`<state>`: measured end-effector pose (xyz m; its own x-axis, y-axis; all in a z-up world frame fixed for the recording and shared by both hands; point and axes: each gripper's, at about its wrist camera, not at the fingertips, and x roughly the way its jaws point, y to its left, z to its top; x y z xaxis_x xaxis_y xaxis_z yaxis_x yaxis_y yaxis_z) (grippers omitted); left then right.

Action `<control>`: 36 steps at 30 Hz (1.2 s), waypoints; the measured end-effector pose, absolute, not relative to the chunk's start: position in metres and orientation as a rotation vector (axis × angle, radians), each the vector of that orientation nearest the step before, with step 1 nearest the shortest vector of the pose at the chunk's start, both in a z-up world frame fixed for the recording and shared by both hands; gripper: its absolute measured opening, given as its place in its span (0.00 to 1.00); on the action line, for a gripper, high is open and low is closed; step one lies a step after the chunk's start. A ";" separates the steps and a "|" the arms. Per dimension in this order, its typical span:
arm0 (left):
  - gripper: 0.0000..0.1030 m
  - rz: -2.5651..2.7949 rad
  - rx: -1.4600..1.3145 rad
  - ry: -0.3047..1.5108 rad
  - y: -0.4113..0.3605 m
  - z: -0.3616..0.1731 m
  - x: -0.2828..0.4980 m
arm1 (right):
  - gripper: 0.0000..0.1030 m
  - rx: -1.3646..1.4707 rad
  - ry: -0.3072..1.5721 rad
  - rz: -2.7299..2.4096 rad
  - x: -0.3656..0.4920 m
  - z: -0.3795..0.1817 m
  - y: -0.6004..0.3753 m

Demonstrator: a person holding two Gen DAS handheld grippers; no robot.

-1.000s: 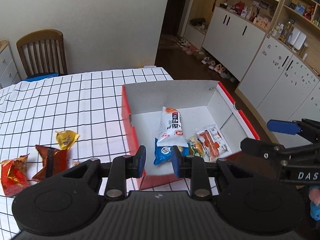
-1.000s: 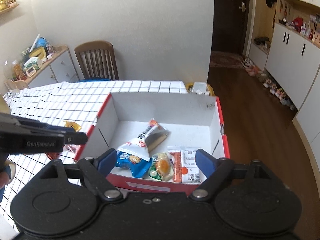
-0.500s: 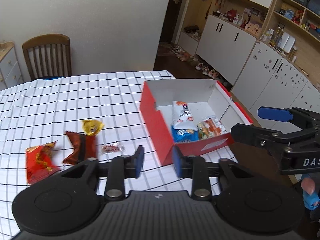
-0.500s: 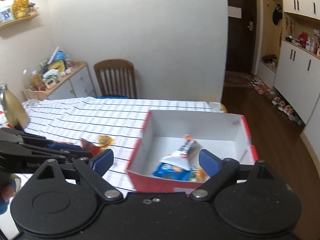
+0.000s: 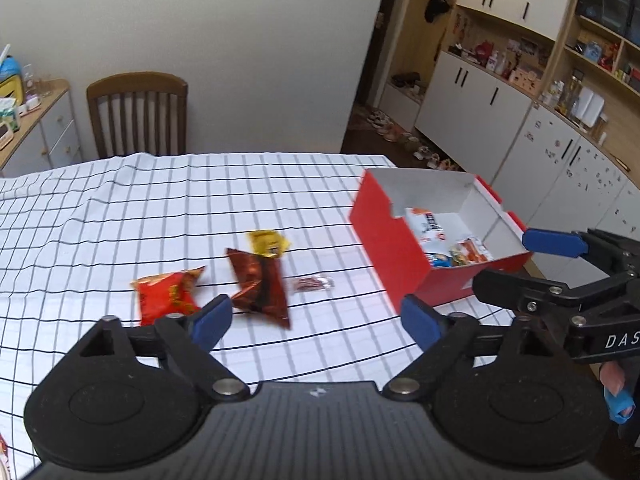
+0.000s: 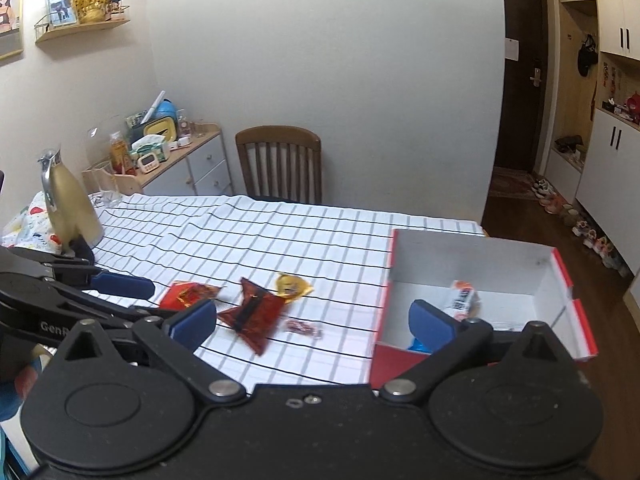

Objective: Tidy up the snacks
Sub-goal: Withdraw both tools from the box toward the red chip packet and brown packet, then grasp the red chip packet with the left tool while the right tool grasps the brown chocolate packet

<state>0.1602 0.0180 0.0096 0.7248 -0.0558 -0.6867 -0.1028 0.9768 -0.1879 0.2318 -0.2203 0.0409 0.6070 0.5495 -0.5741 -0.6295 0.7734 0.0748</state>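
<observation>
A red box with a white inside (image 5: 384, 236) (image 6: 472, 264) stands at the right end of the table and holds several snack packets (image 5: 432, 228). On the checked cloth lie a red packet (image 5: 168, 296) (image 6: 188, 294), a dark red packet (image 5: 260, 288) (image 6: 256, 314), a yellow packet (image 5: 266, 242) (image 6: 292, 285) and a small clear packet (image 5: 312, 283) (image 6: 302, 327). My left gripper (image 5: 316, 322) is open and empty, above the table's near edge. My right gripper (image 6: 314, 322) is open and empty, near the box's front.
A wooden chair (image 5: 138, 114) stands at the far side of the table. A gold jug (image 6: 68, 204) and a glass (image 6: 105, 184) stand at the table's far left. A sideboard with clutter (image 6: 176, 152) is behind. White cabinets (image 5: 500, 120) line the right.
Both grippers have pulled back and up from over the box, so more of the table shows. The left jaws have opened wide from nearly shut. The right jaws stay open.
</observation>
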 end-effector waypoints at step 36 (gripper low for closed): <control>1.00 0.292 -0.382 0.934 0.158 -0.118 0.238 | 1.00 -0.120 0.870 0.491 0.308 -0.056 -0.072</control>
<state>0.2375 0.1584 -0.1175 0.5638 0.0790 -0.8221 -0.4040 0.8946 -0.1912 0.3084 -0.0724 -0.0562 0.5413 0.3645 -0.7577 -0.4605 0.8825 0.0955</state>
